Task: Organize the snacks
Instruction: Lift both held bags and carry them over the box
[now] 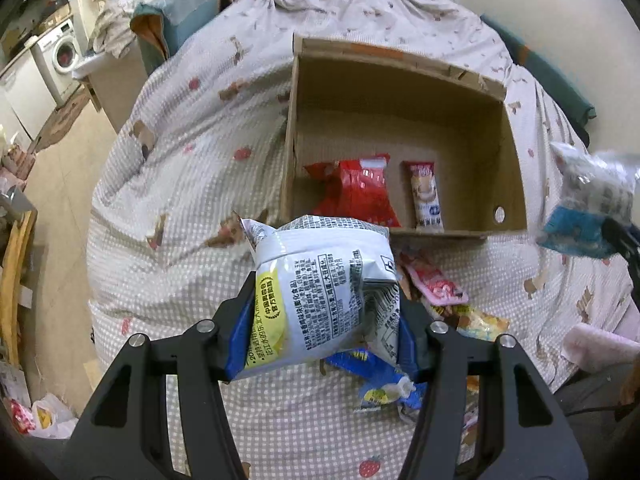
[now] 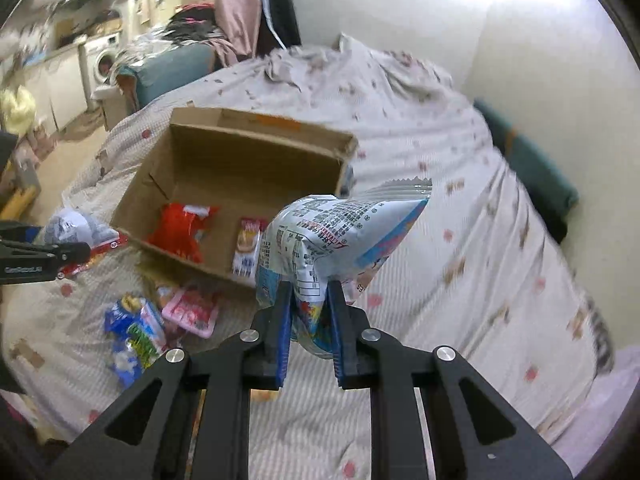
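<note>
A bed (image 1: 192, 184) in a checked quilt carries an open cardboard box (image 1: 514, 168) toward its far side. On the box floor a red bag (image 1: 360, 192) and a slim wafer packet (image 1: 428, 196) lie side by side, long axes running near to far. The left gripper (image 1: 326, 316) has its jaws pinching a white chip bag (image 1: 320, 280), held above the bed just near the box, top pointing far-left. The right gripper (image 2: 308, 316) pinches a silver-blue snack bag (image 2: 340, 232), its crimped top tilted far-right. Loose snacks (image 2: 160, 320) lie near the box.
</note>
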`<state>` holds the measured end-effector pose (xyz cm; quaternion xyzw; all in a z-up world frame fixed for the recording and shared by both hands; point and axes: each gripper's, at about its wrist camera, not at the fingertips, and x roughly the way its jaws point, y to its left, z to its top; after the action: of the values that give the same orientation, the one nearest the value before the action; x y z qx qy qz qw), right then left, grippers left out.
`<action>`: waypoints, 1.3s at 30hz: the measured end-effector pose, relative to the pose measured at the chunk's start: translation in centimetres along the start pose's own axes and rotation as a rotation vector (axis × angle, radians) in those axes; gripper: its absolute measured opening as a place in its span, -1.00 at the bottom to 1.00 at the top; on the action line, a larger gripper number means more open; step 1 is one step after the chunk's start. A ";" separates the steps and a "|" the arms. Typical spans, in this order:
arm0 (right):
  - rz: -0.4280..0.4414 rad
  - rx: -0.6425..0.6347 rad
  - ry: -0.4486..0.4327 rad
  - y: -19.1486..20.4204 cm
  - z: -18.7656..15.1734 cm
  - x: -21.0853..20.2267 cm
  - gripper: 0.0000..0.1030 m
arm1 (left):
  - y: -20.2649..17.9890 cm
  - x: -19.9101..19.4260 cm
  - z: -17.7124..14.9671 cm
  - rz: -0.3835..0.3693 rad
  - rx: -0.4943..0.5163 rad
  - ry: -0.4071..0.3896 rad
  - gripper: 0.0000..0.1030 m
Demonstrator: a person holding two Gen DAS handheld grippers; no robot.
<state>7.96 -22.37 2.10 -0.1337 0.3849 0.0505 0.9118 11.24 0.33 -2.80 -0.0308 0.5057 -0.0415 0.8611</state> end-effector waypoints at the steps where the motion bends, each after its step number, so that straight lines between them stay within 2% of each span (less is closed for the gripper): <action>1: -0.006 -0.016 -0.009 0.5 0.5 0.0 -0.66 | -0.1 -0.2 0.3 0.004 0.004 -0.015 0.06; 6: -0.021 -0.118 -0.046 3.0 3.4 2.1 -0.66 | -0.7 -1.1 2.5 0.032 0.030 -0.081 0.06; 14: -0.008 -0.162 -0.031 4.4 6.0 6.4 -0.66 | -1.5 0.7 6.8 0.067 0.057 -0.119 0.06; 25: 0.061 -0.097 0.070 4.0 6.5 12.9 -0.66 | -4.0 6.5 9.0 0.062 0.098 -0.125 0.06; 30: 0.083 -0.057 0.095 3.3 6.4 14.2 -0.66 | -4.4 7.4 9.6 0.045 0.085 -0.128 0.06; 35: 0.131 0.002 0.109 2.7 6.2 14.9 -0.67 | -4.7 7.7 10.0 0.062 0.105 -0.162 0.07; 39: 0.149 0.013 0.128 2.9 5.7 15.5 -0.67 | -4.4 8.3 9.9 0.063 0.100 -0.147 0.08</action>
<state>22.14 -18.14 -5.84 -0.1019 0.4515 0.1069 0.8800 23.72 -4.83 -4.82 0.0253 0.4394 -0.0373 0.8972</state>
